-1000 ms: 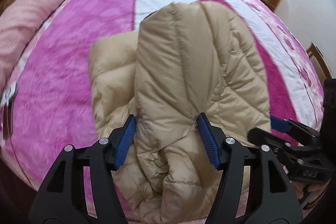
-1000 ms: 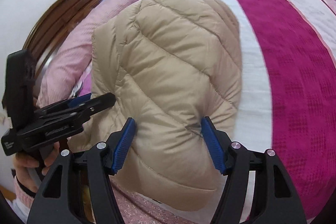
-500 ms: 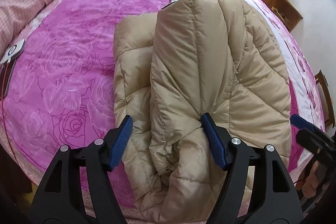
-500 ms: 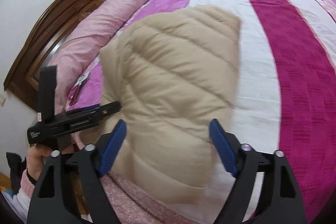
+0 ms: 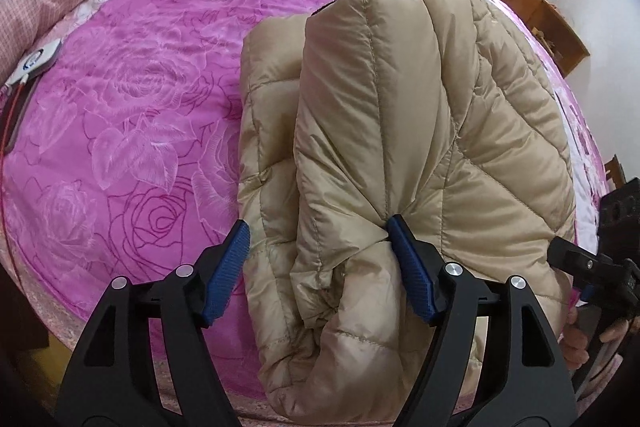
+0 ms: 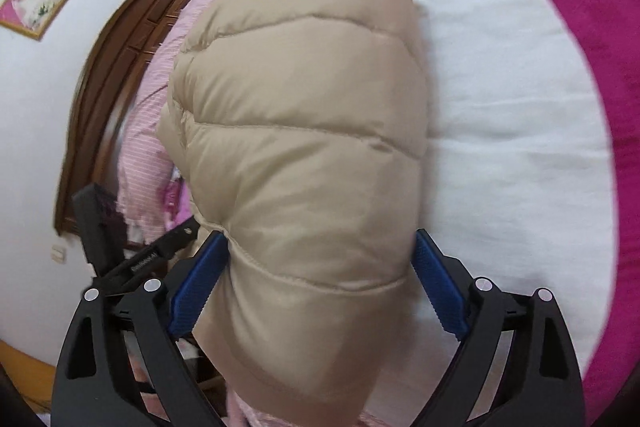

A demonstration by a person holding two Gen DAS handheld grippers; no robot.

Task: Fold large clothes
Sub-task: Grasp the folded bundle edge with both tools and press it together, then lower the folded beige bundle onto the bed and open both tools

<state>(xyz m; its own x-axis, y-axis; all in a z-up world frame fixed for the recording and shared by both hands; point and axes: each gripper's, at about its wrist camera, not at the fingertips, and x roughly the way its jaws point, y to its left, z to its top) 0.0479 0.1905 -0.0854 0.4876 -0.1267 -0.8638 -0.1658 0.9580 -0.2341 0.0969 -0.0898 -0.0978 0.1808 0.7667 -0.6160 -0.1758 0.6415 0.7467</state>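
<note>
Bed [image 5: 120,131], magenta rose cover; white stripe in the right wrist view. Beige puffer jacket [image 5: 400,131] folded in layers, lying at the bed's near edge. Left gripper [image 5: 320,267] spread wide, jacket fold between its fingers, not pinched. Right gripper [image 6: 320,287] likewise spread, straddling the jacket's hem.

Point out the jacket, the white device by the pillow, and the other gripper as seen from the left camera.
beige puffer jacket [image 5: 420,131]: left wrist view, on its quilted top layer.
white device [image 5: 38,61]: left wrist view, on its flat face.
right gripper [image 5: 588,263]: left wrist view, on its black finger at the jacket's edge.
</note>
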